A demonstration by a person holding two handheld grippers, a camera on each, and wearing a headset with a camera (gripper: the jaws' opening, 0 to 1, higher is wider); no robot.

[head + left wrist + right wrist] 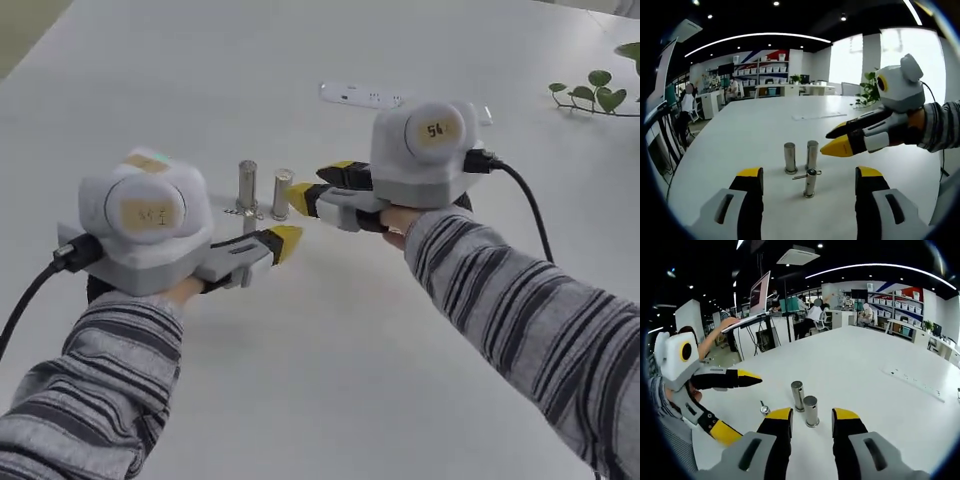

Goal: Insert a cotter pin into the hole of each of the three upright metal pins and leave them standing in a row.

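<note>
Jaws parted and empty on your left gripper (pixel 809 174) and right gripper (pixel 812 414); one metal pin (pixel 810 185) wears its cotter pin (pixel 801 176), so brace a bare pin (pixel 790 157) upright.

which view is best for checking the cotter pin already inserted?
Left gripper view: the cotter pin crosses the nearest metal pin in plain sight between open jaws. Head view: a tiny blur by the pins. Right gripper view: that pin's top beside a jaw, cotter unclear.
</note>
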